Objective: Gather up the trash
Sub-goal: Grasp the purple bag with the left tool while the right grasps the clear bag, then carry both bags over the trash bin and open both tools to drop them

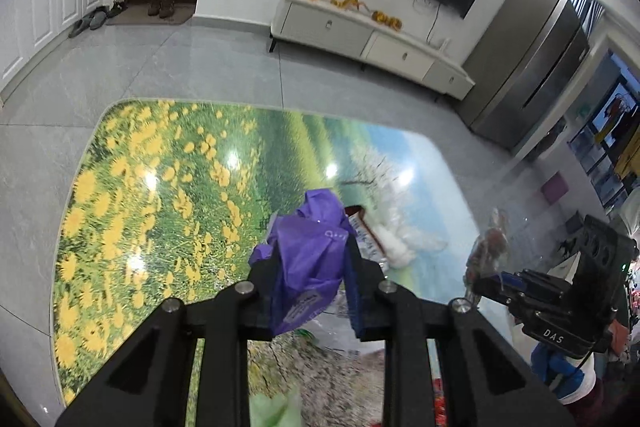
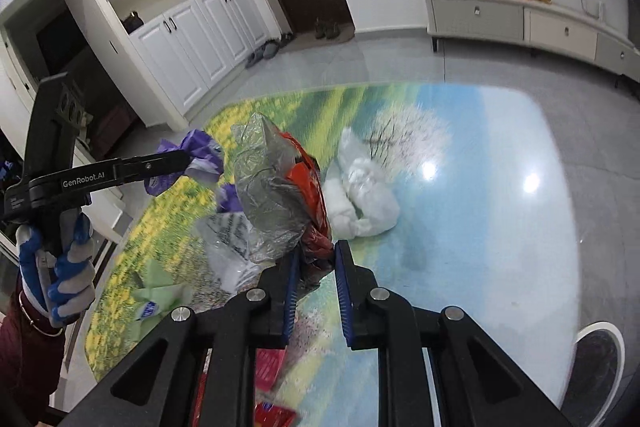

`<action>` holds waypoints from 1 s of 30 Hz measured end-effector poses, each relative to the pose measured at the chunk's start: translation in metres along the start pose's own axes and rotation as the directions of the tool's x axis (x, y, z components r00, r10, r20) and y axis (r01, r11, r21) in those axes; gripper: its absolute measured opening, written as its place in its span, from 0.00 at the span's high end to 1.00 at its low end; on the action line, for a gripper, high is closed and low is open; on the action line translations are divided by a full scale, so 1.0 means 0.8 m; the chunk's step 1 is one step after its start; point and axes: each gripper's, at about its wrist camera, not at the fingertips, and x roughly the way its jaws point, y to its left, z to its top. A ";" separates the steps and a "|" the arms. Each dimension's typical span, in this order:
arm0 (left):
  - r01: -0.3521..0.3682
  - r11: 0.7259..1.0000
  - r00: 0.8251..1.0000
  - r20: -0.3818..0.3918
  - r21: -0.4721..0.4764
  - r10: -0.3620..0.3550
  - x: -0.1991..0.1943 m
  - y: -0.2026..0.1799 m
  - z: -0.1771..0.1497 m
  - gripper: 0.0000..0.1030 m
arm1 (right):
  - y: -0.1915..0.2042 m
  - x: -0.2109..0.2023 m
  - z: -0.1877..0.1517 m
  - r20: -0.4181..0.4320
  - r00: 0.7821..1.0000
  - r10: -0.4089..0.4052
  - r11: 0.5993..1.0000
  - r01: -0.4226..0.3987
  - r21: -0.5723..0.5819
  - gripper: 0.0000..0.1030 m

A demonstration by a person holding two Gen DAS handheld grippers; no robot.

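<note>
Both claws loaded: left gripper (image 1: 310, 291) pinching purple bag (image 1: 308, 259), right gripper (image 2: 316, 291) pinching red-and-clear wrapper (image 2: 280, 187); white wad (image 2: 360, 199) just ahead-right, nearer right.

Left gripper (image 1: 310, 279) clamps a purple wrapper (image 1: 308, 263); right gripper (image 2: 316, 291) pinches a red-and-silver wrapper (image 2: 280, 187).

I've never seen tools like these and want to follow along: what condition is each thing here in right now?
Left gripper: shut on the purple bag.
Purple bag: crumpled, lifted off the table.
Right gripper: shut on the red wrapper.
Red wrapper: crumpled, held up, silver lining showing.
White bag: crumpled, lying on the table.
Green bag: crumpled, lying on the table.
</note>
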 end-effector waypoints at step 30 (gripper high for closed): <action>0.340 0.863 0.912 -0.356 0.373 -0.206 0.175 -0.488 -0.110 0.74 | -0.307 -0.248 -0.188 0.004 0.873 -0.488 0.810 0.451 0.374 0.84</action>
